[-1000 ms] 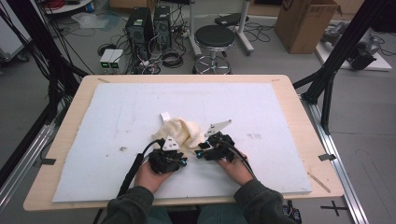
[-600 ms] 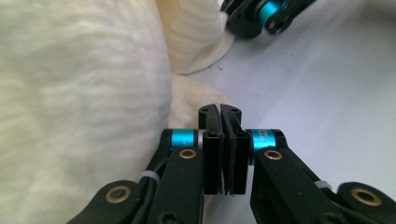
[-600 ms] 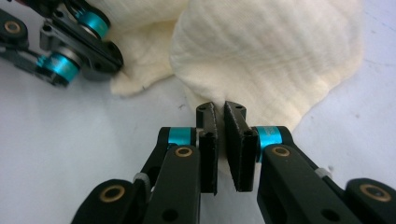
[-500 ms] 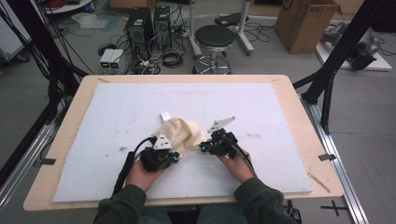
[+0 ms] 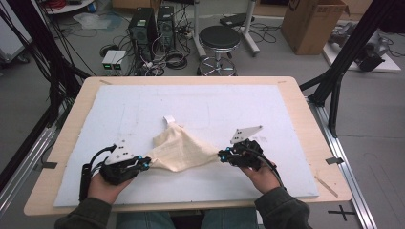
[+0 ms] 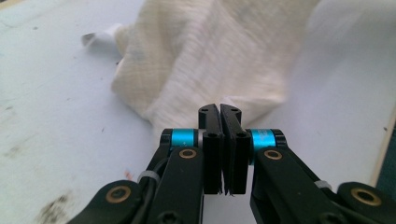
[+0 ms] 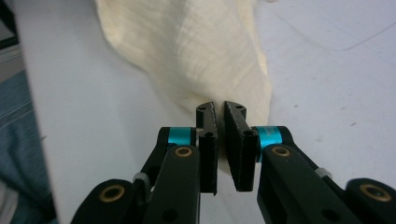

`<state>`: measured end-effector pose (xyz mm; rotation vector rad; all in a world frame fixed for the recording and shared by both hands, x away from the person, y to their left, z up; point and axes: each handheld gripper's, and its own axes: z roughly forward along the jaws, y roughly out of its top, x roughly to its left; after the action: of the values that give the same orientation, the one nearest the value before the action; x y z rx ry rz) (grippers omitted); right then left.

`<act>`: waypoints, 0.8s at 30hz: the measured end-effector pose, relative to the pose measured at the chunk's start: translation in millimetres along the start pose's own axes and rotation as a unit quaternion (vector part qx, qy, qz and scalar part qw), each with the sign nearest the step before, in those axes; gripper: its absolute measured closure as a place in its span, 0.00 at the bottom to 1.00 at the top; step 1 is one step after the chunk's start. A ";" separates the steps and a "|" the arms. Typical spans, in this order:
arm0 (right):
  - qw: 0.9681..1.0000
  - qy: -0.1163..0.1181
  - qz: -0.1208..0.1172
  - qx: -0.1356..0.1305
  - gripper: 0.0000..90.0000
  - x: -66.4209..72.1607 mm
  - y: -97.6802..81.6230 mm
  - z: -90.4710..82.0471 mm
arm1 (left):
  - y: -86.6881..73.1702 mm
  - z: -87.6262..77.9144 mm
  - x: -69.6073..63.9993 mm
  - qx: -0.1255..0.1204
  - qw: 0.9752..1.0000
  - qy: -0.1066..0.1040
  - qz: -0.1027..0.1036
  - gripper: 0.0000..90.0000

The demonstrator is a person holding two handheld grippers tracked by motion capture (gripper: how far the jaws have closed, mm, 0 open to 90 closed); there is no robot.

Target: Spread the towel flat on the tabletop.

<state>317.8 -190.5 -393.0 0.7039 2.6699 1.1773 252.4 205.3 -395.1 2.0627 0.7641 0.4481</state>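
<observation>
A workshop floor strewn with cables fills the top of the high view, with two computer towers (image 5: 153, 26), a round black stool (image 5: 219, 38) and a cardboard box (image 5: 313, 24) behind a wooden table (image 5: 305, 114) covered by a pale blue-white mat (image 5: 215, 102). In the lower middle of that frame a cream cloth (image 5: 179, 150) is stretched between the two hands, its far corner with a small white tag (image 5: 169, 120) lying on the mat above centre.

The left tongs (image 5: 145, 163), at lower left, have just been closing and now pinch the cloth's left corner. In the left gripper view the left tongs (image 6: 219, 114) stand almost together, with the cloth (image 6: 205, 56) bunched right at their tips and spreading away toward the top of the frame.

The right tongs (image 5: 222, 155), at lower right of centre, have likewise just been closing and grip the opposite corner. In the right gripper view the right tongs (image 7: 219, 112) are narrow, a fold of the cloth (image 7: 196, 51) caught between the pads and the rest running up toward the upper middle. A sleeve shows at the bottom edge of the high view under each hand.
</observation>
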 end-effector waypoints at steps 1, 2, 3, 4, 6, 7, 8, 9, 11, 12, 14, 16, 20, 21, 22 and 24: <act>1.000 0.003 -0.007 -0.002 0.93 3.5 -2.0 -2.9 | -2.2 -4.3 -0.4 0.000 1.000 0.000 0.000 0.97; 1.000 0.007 -0.012 -0.004 0.93 6.9 -4.4 -5.9 | -4.2 -8.3 -1.3 -0.002 1.000 0.001 0.000 0.97; 1.000 0.012 -0.014 -0.005 0.93 10.2 -7.0 -8.8 | -6.2 -12.0 -2.4 -0.002 1.000 0.000 0.003 0.97; 1.000 0.015 -0.015 -0.005 0.93 12.8 -9.4 -11.1 | -8.1 -14.8 -3.9 -0.004 1.000 -0.002 0.004 0.97; 0.999 0.025 -0.022 -0.003 0.93 20.4 -14.4 -15.4 | -11.8 -19.5 -7.1 -0.001 1.000 -0.004 0.010 0.97; 0.999 0.026 -0.022 -0.001 0.93 23.7 -16.0 -16.5 | -14.2 -21.3 -8.8 0.001 1.000 -0.004 0.011 0.97; 0.999 0.032 -0.025 0.002 0.93 28.7 -18.7 -17.9 | -15.7 -22.5 -9.7 0.004 1.000 -0.007 0.012 0.97; 0.999 0.037 -0.027 0.002 0.93 31.6 -20.4 -18.2 | -17.7 -23.6 -11.0 0.004 1.000 -0.006 0.013 0.97; 0.999 0.043 -0.031 0.008 0.92 38.1 -24.7 -18.1 | -21.5 -25.1 -13.0 0.006 1.000 -0.012 0.012 0.97; 0.998 0.048 -0.029 0.009 0.92 40.0 -27.1 -17.0 | -23.2 -25.3 -13.7 0.007 1.000 -0.015 0.013 0.97; 0.998 0.058 -0.026 0.017 0.87 41.7 -30.6 -13.9 | -26.3 -26.4 -15.8 -0.001 1.000 -0.019 0.006 0.94; 0.998 0.063 -0.022 0.016 0.78 42.6 -31.9 -12.5 | -27.4 -29.1 -16.0 -0.005 1.000 -0.023 0.006 0.80; 0.997 0.074 -0.017 -0.007 0.69 40.1 -27.0 -16.5 | -25.7 -33.6 -13.6 -0.017 1.000 -0.019 0.000 0.69; 0.997 0.069 -0.017 -0.012 0.68 37.7 -23.9 -17.4 | -24.2 -32.8 -11.8 -0.020 1.000 -0.016 0.001 0.69; 0.998 0.064 -0.016 -0.014 0.67 35.6 -21.0 -17.6 | -22.4 -31.1 -9.8 -0.022 1.000 -0.015 0.000 0.67; 0.998 0.051 -0.014 -0.019 0.66 30.7 -13.8 -16.2 | -18.6 -25.1 -5.1 -0.025 1.000 -0.013 -0.005 0.64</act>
<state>280.8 -194.8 -390.1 0.6140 2.7208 1.2873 227.9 225.2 -396.6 2.0143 0.7409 0.4281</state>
